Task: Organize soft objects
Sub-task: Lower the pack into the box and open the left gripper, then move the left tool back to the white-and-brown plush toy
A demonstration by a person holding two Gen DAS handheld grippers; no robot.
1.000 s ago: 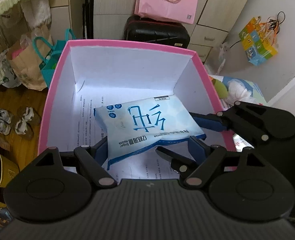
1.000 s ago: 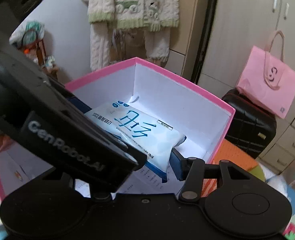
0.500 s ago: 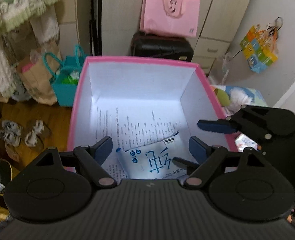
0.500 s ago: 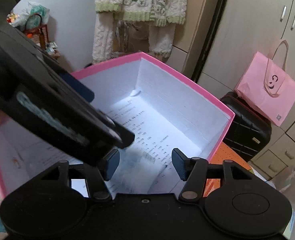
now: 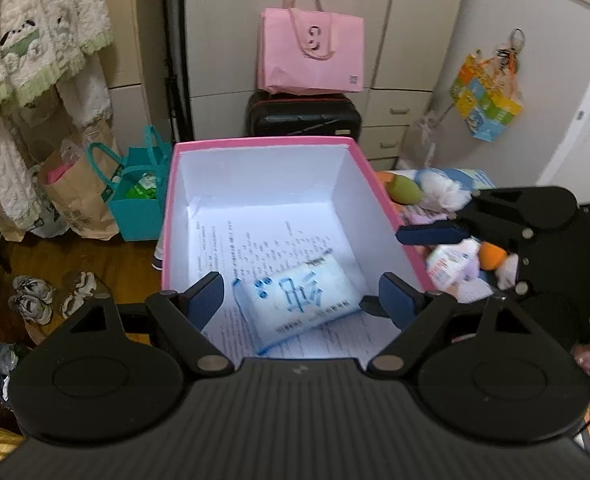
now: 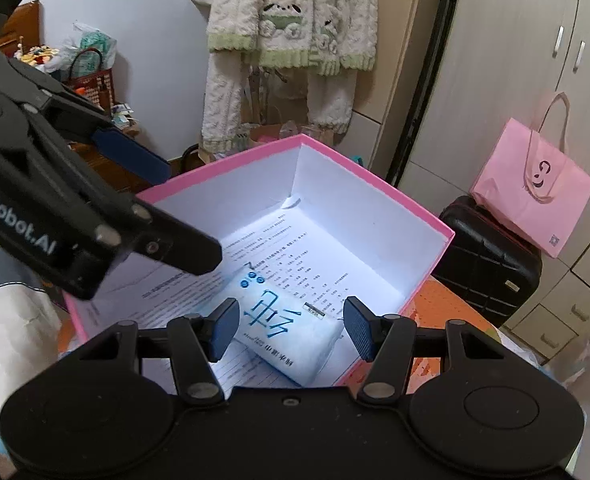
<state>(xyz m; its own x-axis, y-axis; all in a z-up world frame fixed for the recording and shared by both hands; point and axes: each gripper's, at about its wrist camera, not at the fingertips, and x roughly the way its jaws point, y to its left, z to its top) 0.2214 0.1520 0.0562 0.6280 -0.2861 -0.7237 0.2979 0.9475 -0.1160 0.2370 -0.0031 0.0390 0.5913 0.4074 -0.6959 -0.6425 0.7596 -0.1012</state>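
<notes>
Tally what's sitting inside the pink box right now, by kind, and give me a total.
Tissue packs: 1, the white-and-blue tissue pack lying flat on the floor of the pink box.
Printed paper sheets: 1 layer of printed paper lining the bottom; how many sheets cannot be told.
Total: 2 kinds, 1 soft item.

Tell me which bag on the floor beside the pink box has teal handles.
The teal bag, touching the pink box's left wall. The brown paper bag further left has none, and the pink tote sits on the suitcase.
</notes>
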